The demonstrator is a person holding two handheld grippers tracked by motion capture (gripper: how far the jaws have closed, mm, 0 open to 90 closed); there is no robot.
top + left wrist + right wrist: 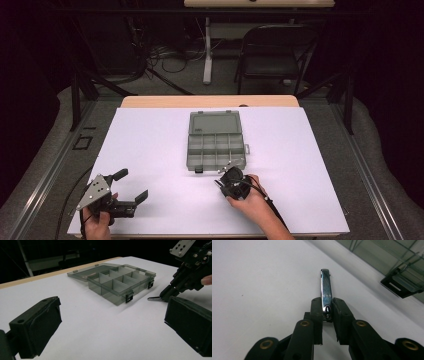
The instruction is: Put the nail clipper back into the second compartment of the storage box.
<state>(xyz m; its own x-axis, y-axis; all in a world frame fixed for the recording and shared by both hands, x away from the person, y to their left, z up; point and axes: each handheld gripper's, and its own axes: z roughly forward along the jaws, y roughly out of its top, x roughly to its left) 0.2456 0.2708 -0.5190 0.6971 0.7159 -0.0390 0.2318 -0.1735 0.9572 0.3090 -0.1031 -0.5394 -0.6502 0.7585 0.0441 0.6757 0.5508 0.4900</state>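
A chrome nail clipper [325, 286] lies flat on the white table [160, 145], and my right gripper [327, 307] is shut on its near end. In the left gripper view the nail clipper [154, 298] pokes out from the right gripper [167, 294] just in front of the box. A grey see-through compartment box [216, 147] stands open mid-table with its lid [215, 122] laid back. In the high view the right gripper [223, 184] sits just below the box's front edge. My left gripper [131, 185] rests open at the front left with nothing between its jaws.
The box has two black latches [400, 283] on its front wall, close to the clipper. A bare wooden strip [210, 101] runs along the table's far edge. Beyond it stand a folding chair [275, 55] and floor cables.
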